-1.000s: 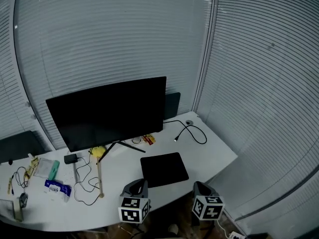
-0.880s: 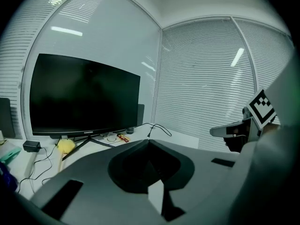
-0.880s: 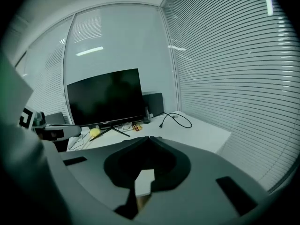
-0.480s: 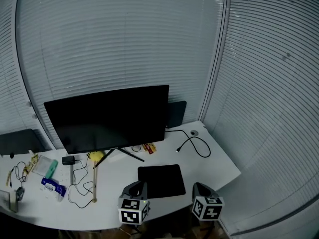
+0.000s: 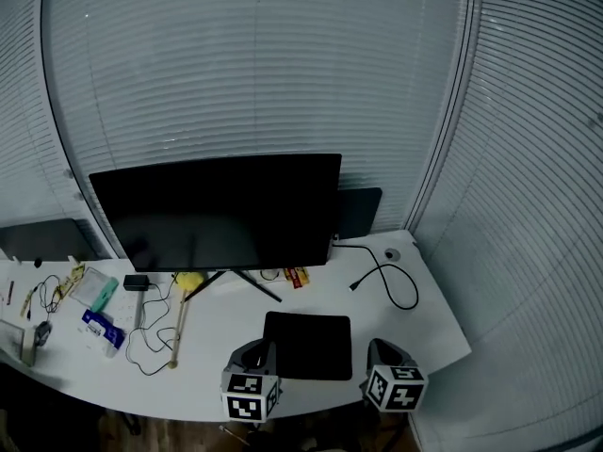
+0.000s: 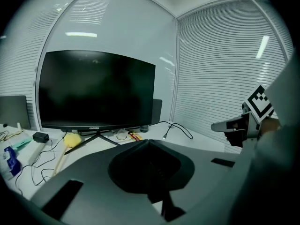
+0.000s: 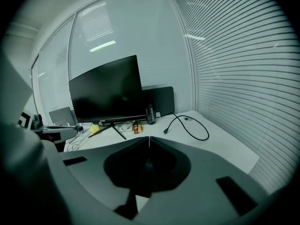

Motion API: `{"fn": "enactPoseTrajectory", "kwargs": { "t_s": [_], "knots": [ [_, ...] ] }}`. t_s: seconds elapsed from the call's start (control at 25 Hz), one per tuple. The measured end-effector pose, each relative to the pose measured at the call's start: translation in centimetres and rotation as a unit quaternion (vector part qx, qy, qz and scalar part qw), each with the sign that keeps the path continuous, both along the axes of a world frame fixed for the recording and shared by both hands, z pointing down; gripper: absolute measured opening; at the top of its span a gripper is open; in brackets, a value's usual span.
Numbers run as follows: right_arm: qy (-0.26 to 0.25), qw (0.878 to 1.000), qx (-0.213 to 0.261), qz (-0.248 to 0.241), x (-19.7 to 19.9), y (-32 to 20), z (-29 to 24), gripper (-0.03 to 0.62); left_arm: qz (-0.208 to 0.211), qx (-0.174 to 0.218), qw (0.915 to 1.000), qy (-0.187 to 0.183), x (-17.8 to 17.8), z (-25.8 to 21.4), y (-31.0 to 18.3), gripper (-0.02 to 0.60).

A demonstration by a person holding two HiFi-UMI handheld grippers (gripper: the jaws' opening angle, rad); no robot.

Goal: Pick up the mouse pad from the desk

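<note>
Both claws closed and empty: left claw [image 5: 255, 350] and right claw [image 5: 383, 350] hover at the near edge of the tabletop [image 5: 212, 342], mouse pad [image 5: 308, 345] flat between them. Open one, come in low, wedge a jaw under the pad's near edge. Thickness unclear from here, probably thin.

1. My left tool [image 6: 149, 142] fills the foreground, jaws closed tip to tip, nothing between them.
2. Beyond it I see a dark monitor [image 6: 96, 90] standing on the white worktop [image 6: 201, 137].
3. The right tool [image 6: 220, 125] shows at the right edge.
</note>
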State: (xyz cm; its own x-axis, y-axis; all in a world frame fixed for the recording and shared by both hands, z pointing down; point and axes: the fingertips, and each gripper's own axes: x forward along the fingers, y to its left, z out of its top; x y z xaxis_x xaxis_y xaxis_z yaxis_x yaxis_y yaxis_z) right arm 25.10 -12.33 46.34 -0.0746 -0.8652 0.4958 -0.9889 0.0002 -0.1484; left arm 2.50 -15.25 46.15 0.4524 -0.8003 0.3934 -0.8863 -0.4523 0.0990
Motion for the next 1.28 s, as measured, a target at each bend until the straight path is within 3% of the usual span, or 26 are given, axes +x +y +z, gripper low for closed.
{"fn": "enactPoseTrajectory", "kwargs": {
  "t_s": [0.16, 0.44, 0.84, 1.28],
  "knots": [
    [-0.016, 1.0, -0.006, -0.008, -0.6, -1.4, 1.1, 0.034, -0.011, -0.014, 0.9998, -0.007, -0.4, 1.0, -0.8, 0.017],
    [-0.005, 1.0, -0.008, -0.008, -0.9, -3.8, 0.6, 0.034, -0.011, -0.008, 0.9998, 0.012, -0.5, 0.3, -4.0, 0.017],
    [0.003, 1.0, -0.02, -0.016, -1.7, -4.9, 1.0, 0.034, -0.006, -0.022, 0.9996, 0.016, -0.2, 1.3, -4.6, 0.017],
    [-0.002, 0.999, -0.049, -0.013, -1.8, -4.2, 2.9, 0.034, -0.006, -0.07, 0.9975, 0.005, -0.7, 4.1, -3.5, 0.018]
  ]
}}
